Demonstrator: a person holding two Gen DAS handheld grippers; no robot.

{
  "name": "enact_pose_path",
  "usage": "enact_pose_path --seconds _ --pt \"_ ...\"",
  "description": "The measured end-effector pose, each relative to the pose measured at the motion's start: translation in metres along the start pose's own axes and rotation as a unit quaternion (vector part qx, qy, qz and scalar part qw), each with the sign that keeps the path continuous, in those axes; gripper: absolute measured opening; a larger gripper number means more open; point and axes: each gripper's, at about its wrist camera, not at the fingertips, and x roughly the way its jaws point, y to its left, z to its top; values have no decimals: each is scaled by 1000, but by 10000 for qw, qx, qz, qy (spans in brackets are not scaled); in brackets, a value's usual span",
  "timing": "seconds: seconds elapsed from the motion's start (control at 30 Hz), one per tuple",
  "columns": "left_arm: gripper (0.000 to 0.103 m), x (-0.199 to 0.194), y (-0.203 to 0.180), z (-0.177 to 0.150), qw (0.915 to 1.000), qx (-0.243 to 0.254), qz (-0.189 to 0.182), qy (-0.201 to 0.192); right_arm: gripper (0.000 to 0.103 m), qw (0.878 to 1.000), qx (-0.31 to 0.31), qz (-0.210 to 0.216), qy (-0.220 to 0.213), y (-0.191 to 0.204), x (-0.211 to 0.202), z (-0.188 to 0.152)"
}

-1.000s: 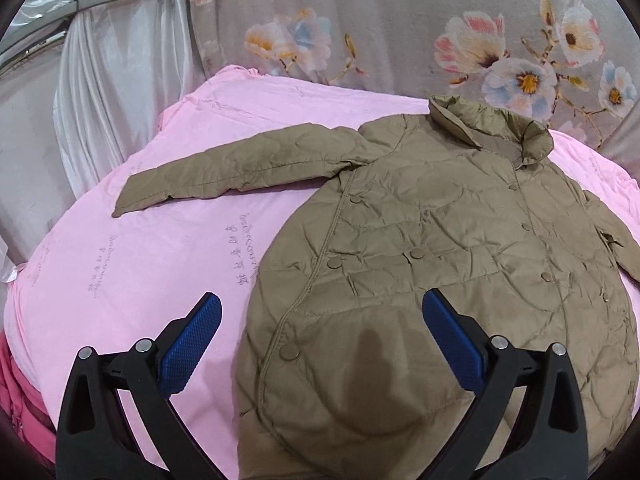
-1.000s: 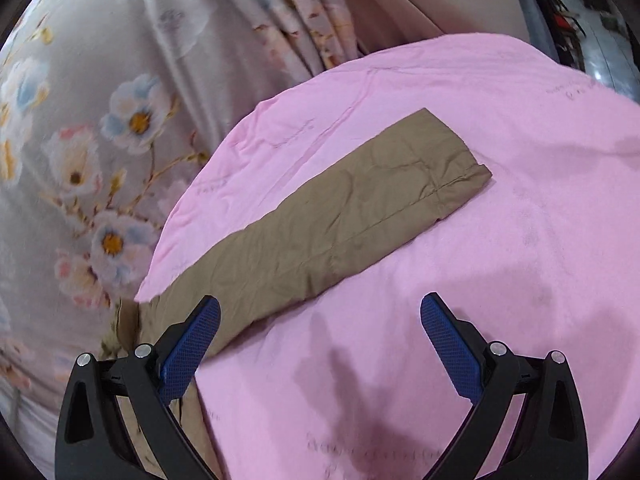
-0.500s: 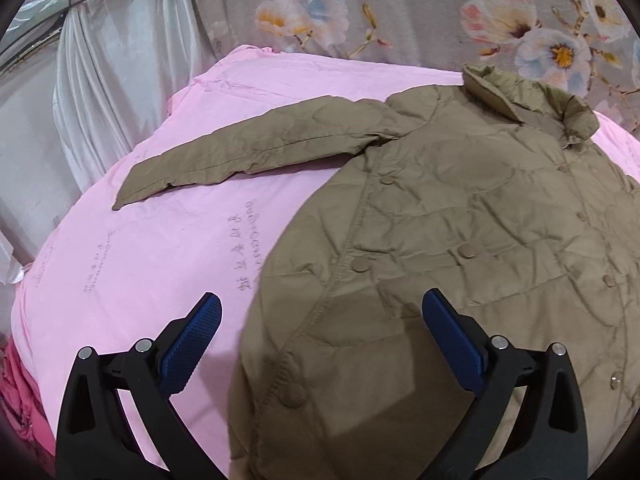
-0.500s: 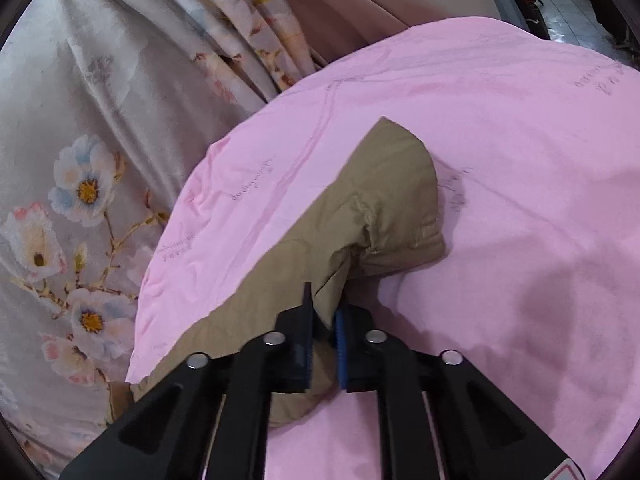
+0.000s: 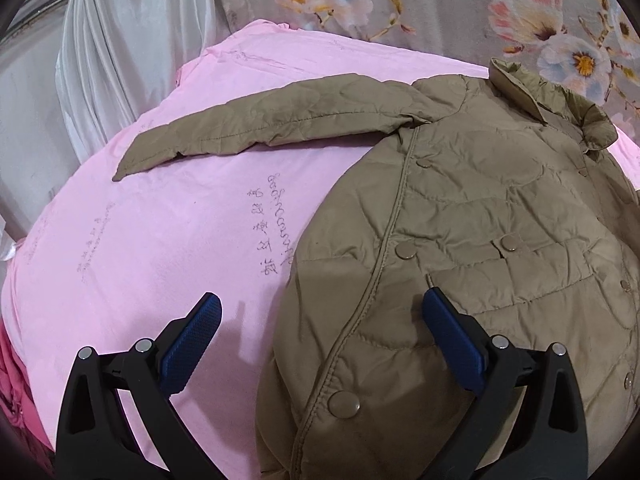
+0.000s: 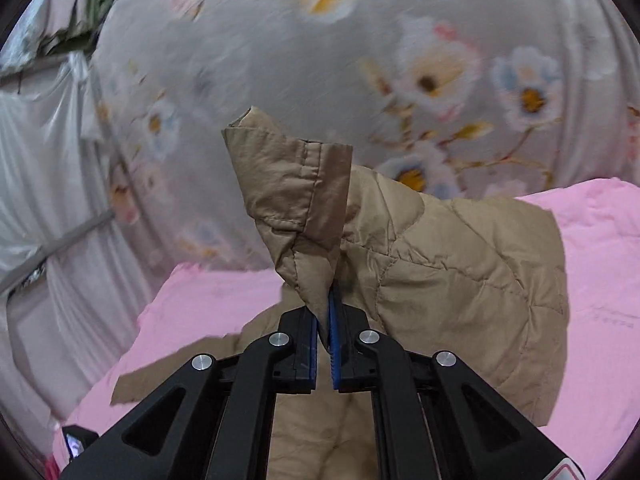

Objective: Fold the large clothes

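Left gripper (image 5: 320,320) gapes above a tan coat (image 5: 480,240) — on pink bedding (image 5: 140,240).

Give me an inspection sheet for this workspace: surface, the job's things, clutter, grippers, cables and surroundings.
Surface: pink quilt with printed lettering.
Job's things: tan quilted jacket, front up and buttoned; one sleeve flat on the quilt, the other sleeve's cuff lifted.
Clutter: nothing seen.
Grippers: left gripper open over the jacket's side edge, holding nothing; right gripper has just closed on the cuff, fabric between the pads.
Cables: nothing seen.
Surroundings: floral curtain, white drape.
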Motion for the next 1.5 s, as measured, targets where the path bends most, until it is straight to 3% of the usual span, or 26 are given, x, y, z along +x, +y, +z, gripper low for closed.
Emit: enact_pose_path --seconds 0.17,0.23,0.27,0.3,0.43,0.53,0.67,0.73,0.8,0.87,0.93,0.97,1.0,1.03,1.07,1.1,1.13,1.2,1.3,1.33,1.43,1.5 --pt "98 -4 5 7 9995 -71 -302 21 14 9905 -672 259 1174 71 77 -71" --pt "98 -8 7 13 9987 -146 -498 -5 35 9850 -879 275 1457 84 87 -97" --pt "98 -12 9 18 9976 -215 -655 -43 54 9843 -918 305 1474 88 88 -106" --pt "98 -14 9 22 9967 -258 -770 -73 65 9850 -950 329 1403 91 83 -111" --pt "98 -23 3 41 9886 -503 -1414 -133 70 9892 -927 292 1100 90 63 -110" --pt "98 -17 -16 54 9796 -642 -1904 60 70 9938 -572 46 950 60 41 -101" --pt "98 8 -48 63 9672 -810 -2349 527 71 9932 466 -503 942 -13 18 -100" --pt "98 23 -64 68 9605 -904 -2527 742 71 9850 1132 -849 990 -54 14 -102" --pt "98 37 -77 73 9560 -986 -2625 865 72 9688 2038 -968 1029 -101 12 -108" --pt "89 48 -88 76 9532 -1009 -2679 973 72 9522 2680 -1013 1059 -135 13 -113" --pt "61 55 -94 80 9496 -1010 -2759 1091 69 9416 2977 -1101 1124 -157 18 -116" --pt "53 57 -95 82 9497 -1009 -2749 1114 64 9368 3115 -1109 1142 -165 21 -117" --pt "35 57 -97 87 9512 -978 -2723 1069 56 9319 3274 -1066 1139 -172 24 -118" --pt "11 56 -97 89 9543 -926 -2656 1009 51 9260 3458 -1028 1111 -180 28 -120" --pt "5 52 -98 96 9568 -843 -2639 887 37 9228 3551 -1017 1100 -186 33 -120" --pt "3 48 -96 101 9563 -790 -2703 789 13 9211 3580 -1069 1092 -191 37 -118" --pt "2 43 -96 107 9568 -730 -2737 655 6 9220 3543 -1096 1113 -194 41 -116" --pt "2 25 -92 122 9575 -610 -2810 240 4 9293 3476 -879 886 -191 38 -105" --pt "2 -4 -84 130 9603 -394 -2728 -423 4 9636 2510 -908 170 -157 11 -78" --pt "2 -6 -84 128 9628 -291 -2639 -501 4 9687 2289 -961 78 -149 6 -75" --pt "2 25 -95 105 9752 116 -2202 -189 3 9702 1947 -1372 454 -148 20 -85" --pt "2 55 -103 88 9777 188 -2076 263 3 9592 1941 -1798 1000 -158 40 -104"
